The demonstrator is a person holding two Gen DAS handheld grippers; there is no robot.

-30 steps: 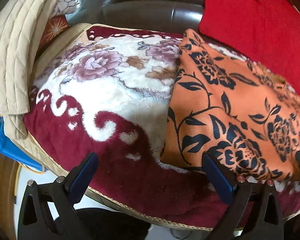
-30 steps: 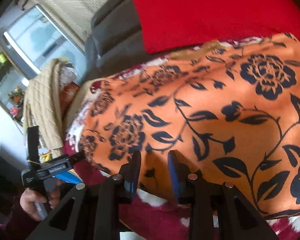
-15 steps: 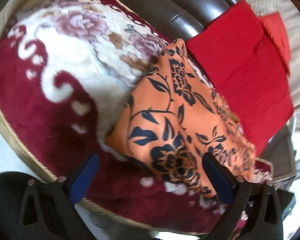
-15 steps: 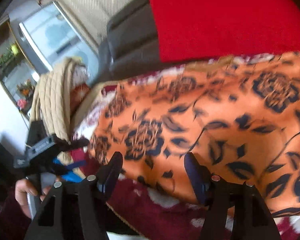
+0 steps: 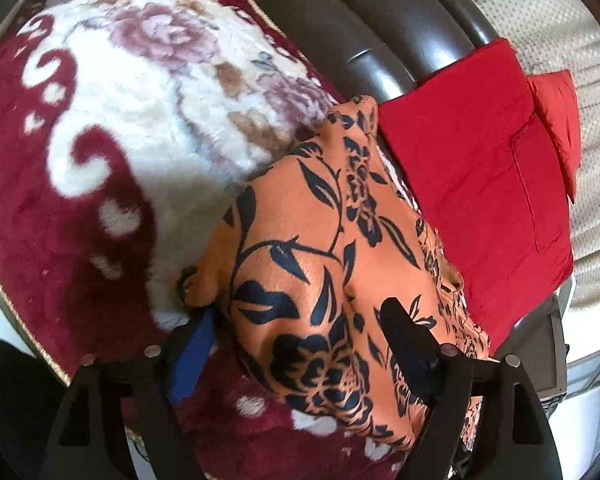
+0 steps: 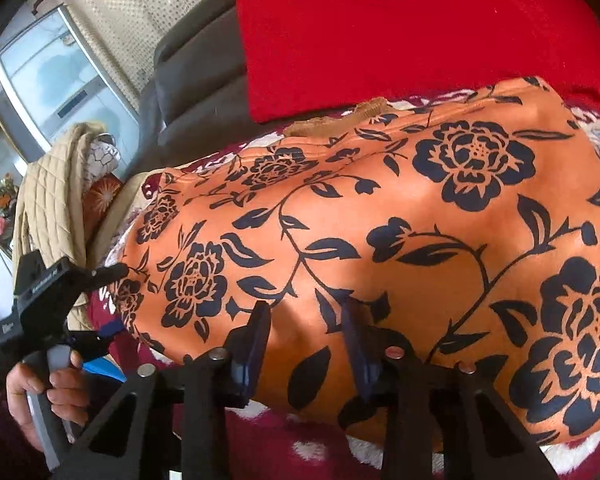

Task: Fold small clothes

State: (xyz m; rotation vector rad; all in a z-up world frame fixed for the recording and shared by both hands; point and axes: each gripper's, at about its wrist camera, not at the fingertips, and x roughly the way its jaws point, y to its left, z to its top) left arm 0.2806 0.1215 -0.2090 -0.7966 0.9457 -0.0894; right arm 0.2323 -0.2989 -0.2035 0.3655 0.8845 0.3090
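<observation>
My left hand-held gripper (image 5: 296,344) straddles the orange cloth's (image 5: 324,264) near corner on the blanket (image 5: 100,128), fingers partly apart. My right hand-held gripper (image 6: 306,340) straddles its front edge, fingers narrowly apart.

An orange garment (image 5: 332,264) printed with dark navy roses, leaves and vines lies spread over a plush maroon-and-cream floral blanket (image 5: 112,128). Its near edge is bunched and lifted, and a ribbed brownish trim, possibly a waistband, shows along its far edge.
</observation>
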